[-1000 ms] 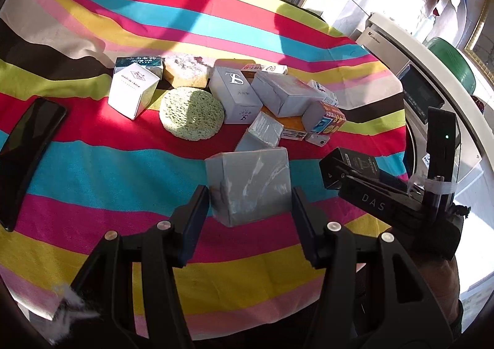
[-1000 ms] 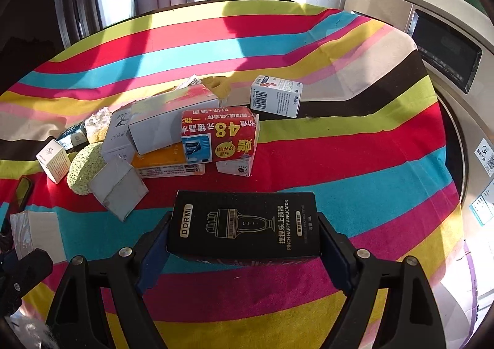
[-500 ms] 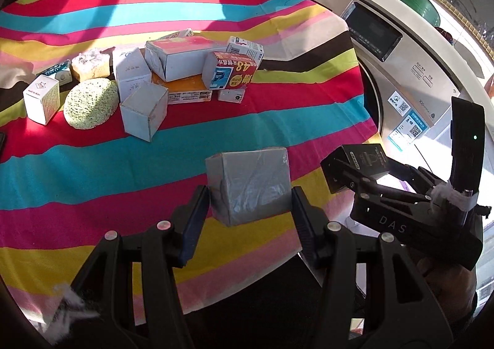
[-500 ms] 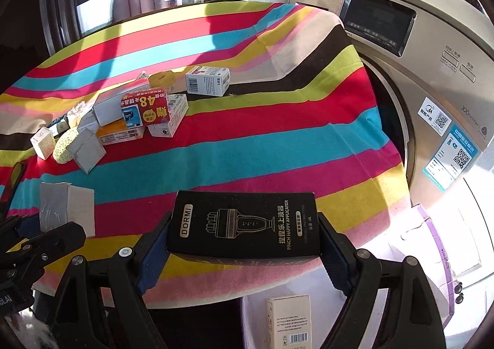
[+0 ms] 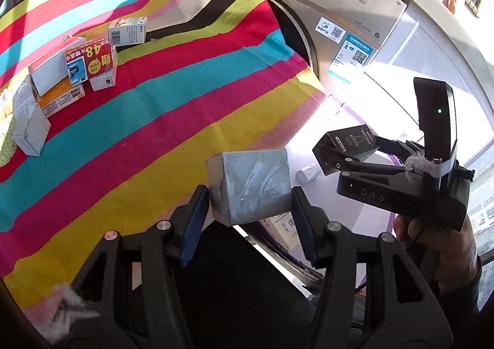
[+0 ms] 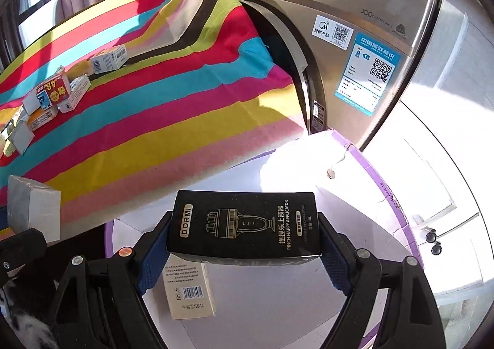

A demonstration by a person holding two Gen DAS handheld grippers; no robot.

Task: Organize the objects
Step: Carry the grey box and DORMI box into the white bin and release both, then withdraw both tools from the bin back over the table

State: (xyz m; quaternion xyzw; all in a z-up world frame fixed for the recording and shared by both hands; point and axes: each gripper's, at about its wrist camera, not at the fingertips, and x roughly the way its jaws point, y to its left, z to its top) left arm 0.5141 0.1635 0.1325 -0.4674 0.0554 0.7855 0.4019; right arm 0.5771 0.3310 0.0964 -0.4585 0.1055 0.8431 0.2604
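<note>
My left gripper (image 5: 250, 210) is shut on a grey foil-wrapped box (image 5: 250, 184), held in the air past the table's right edge. My right gripper (image 6: 244, 248) is shut on a black DORMI box (image 6: 244, 222) and holds it over a white bin with a purple rim (image 6: 386, 194). A cream box with a barcode (image 6: 190, 293) lies in that bin. The right gripper and its black box also show in the left wrist view (image 5: 349, 142). The grey box also shows at the left of the right wrist view (image 6: 32, 207).
A striped cloth (image 5: 154, 108) covers the table. Several boxes remain on it: a red "48" box (image 5: 89, 60), a white barcode box (image 5: 128, 31), a grey box (image 5: 29, 130). A washing machine (image 6: 355, 25) stands right behind the bin.
Both grippers have swung right, away from the table, with their boxes. The bin beside the washing machine has come under the right gripper.
</note>
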